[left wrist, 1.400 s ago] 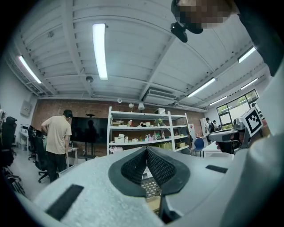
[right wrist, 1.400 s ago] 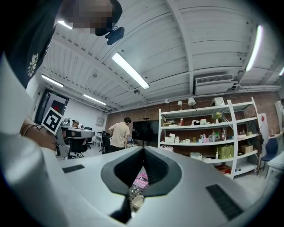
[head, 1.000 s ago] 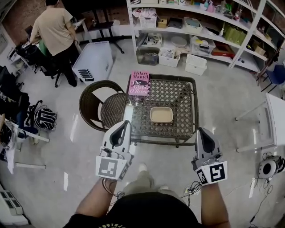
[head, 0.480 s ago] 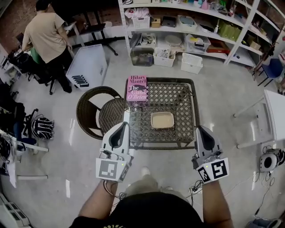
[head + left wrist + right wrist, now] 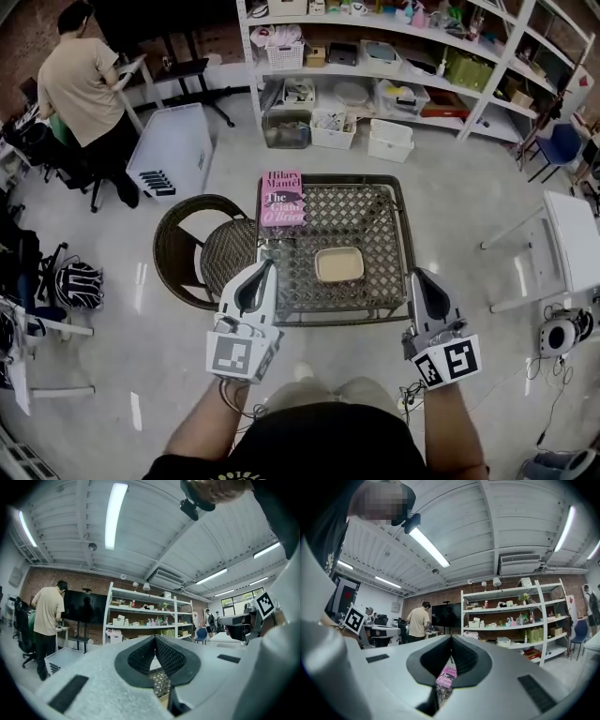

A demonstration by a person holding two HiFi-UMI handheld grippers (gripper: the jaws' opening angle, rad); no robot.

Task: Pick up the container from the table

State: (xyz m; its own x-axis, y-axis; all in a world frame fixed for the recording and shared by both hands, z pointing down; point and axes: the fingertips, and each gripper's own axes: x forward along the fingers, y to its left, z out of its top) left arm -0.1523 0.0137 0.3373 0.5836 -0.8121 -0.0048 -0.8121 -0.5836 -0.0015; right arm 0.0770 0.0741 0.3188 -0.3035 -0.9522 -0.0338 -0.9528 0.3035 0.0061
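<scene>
The left gripper (image 5: 263,270) and right gripper (image 5: 418,277) are hanging closed and empty at the wicker table's (image 5: 406,246) near edge. The cream container (image 5: 339,265) (mid-table, near-right of the pink book (image 5: 282,198)) is seemingly drawing closer than a second ago, so the approach is only beginning.

The container (image 5: 339,264) sits on the tabletop (image 5: 375,220) toward its near edge; a book (image 5: 283,198) lies at the far left corner.

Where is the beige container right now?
In the head view, the container sits on the wicker table, nearer its front edge, with the pink book at the far left corner.
</scene>
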